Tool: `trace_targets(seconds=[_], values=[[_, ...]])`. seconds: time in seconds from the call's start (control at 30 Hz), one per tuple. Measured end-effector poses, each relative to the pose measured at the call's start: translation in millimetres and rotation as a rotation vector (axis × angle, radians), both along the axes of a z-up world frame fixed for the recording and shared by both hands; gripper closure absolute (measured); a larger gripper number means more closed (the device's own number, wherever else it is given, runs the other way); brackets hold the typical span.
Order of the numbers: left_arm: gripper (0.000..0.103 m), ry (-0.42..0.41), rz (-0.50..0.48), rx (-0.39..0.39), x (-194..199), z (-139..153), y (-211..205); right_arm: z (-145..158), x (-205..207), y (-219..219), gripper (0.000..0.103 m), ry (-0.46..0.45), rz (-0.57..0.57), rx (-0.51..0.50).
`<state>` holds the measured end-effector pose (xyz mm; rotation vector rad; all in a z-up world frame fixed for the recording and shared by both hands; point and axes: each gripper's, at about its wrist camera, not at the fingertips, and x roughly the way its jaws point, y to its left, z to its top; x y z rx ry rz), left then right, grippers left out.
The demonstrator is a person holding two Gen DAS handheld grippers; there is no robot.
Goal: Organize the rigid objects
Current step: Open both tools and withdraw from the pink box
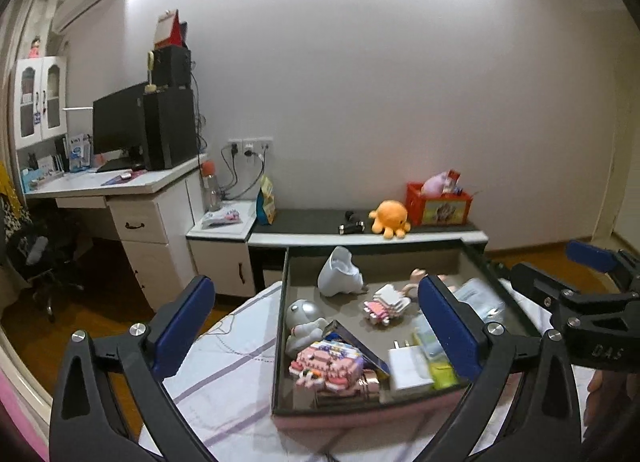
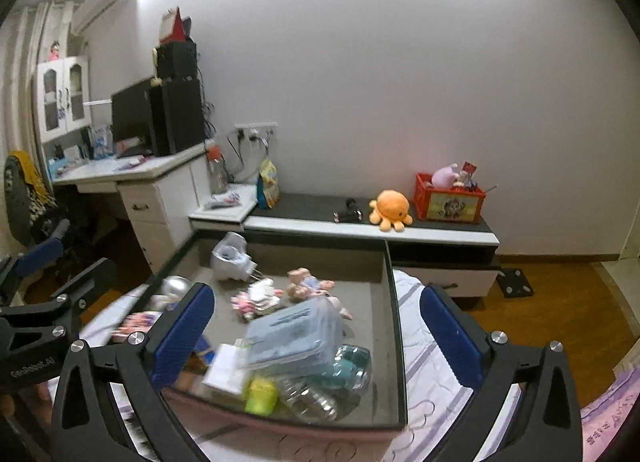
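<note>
A large shallow grey tray [image 1: 280,326] lies on a bed and also shows in the right wrist view [image 2: 394,326]. It holds a white jug-like object [image 1: 340,272], a silver-headed robot toy [image 1: 302,318], pink block figures [image 1: 326,370], a white charger [image 1: 408,368], a pale blue box [image 2: 296,332], a clear plastic bottle [image 2: 320,390] and small dolls [image 2: 310,282]. My left gripper [image 1: 316,326] is open above the tray's near left part, holding nothing. My right gripper [image 2: 318,328] is open above the tray's near right part, empty; it also shows in the left wrist view [image 1: 560,274].
A low black-topped cabinet [image 1: 360,234] stands behind the tray, with an orange plush octopus [image 1: 390,218] and a red crate of toys [image 1: 438,204]. A white desk [image 1: 100,186] with monitor and computer is at the left. The bed sheet [image 1: 224,362] surrounds the tray.
</note>
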<state>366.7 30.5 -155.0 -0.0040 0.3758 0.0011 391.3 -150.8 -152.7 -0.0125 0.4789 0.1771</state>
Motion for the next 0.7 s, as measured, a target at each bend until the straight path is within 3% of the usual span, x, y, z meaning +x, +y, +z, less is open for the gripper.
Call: trace_targets(seconds=[0.17,0.4,0.57,0.7], values=[[0.000,-0.051,-0.014,-0.013,-51.4,17.5,1.0,25.0,-54.8,-0.7,0.000,-0.079,0.040,0.040],[0.000,-0.101,-0.026,-0.007,-131.1,25.4,-2.0,34.1,-131.7,-6.2,0.000,-0.169,0.028,0.071],[0.000,-0.076,-0.042,-0.002,-166.7,16.9,-0.1,29.5,-172.0,-10.7,0.000,-0.207,-0.016,0.054],[0.000,-0.042,-0.013,-0.005,-173.4,11.9,7.3,26.3,-183.4,-17.5,0.000,-0.196,-0.035,0.057]])
